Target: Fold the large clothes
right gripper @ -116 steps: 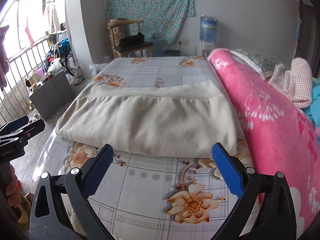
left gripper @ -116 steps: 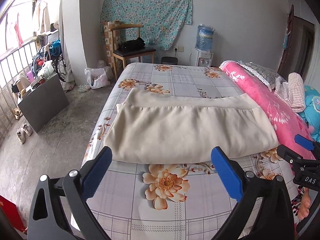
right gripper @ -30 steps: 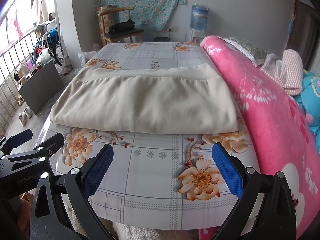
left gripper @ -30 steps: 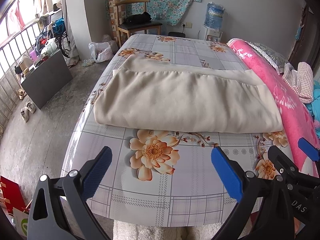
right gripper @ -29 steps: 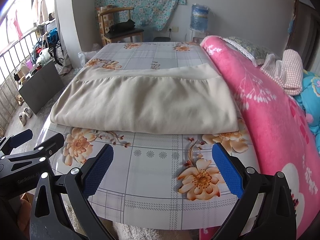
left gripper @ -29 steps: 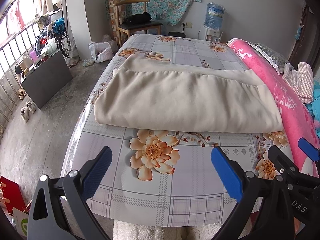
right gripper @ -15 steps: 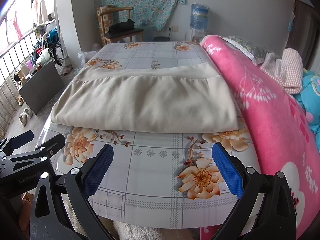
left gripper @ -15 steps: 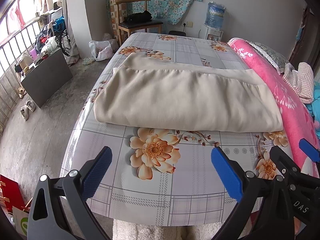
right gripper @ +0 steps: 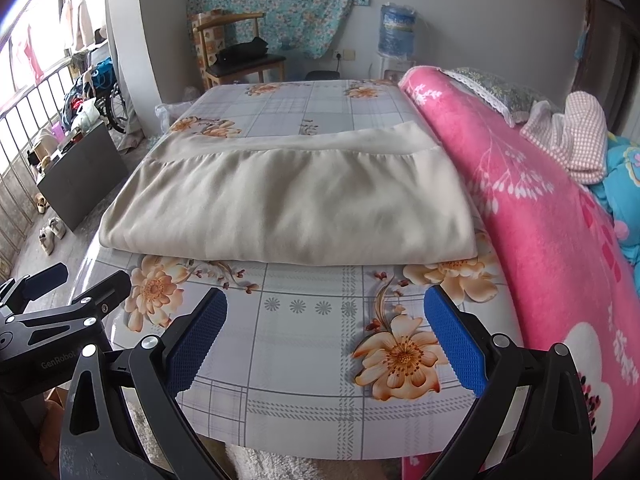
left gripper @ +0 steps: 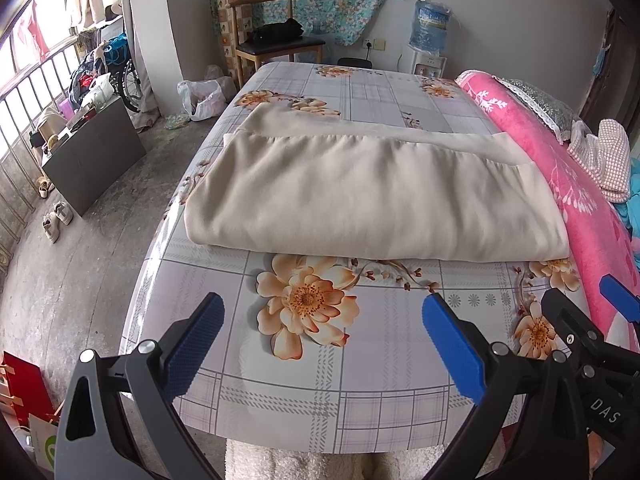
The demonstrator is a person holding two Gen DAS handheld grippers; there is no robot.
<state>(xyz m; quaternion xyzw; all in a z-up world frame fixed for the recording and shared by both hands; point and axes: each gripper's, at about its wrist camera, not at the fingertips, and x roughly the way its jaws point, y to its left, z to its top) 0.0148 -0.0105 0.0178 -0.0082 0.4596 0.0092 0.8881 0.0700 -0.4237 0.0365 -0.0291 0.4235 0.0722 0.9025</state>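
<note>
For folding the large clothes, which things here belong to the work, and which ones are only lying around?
Belong to the job:
cream garment
left gripper
right gripper
bed

Just lying about:
pink blanket
wooden chair
water dispenser
shoes

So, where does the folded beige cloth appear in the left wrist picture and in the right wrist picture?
Left wrist view: the beige cloth lies across the middle of the picture, beyond the open left gripper.
Right wrist view: the beige cloth lies left of centre, its right edge beside the pink blanket.
Shared landmark: the water bottle at the far wall.
</note>
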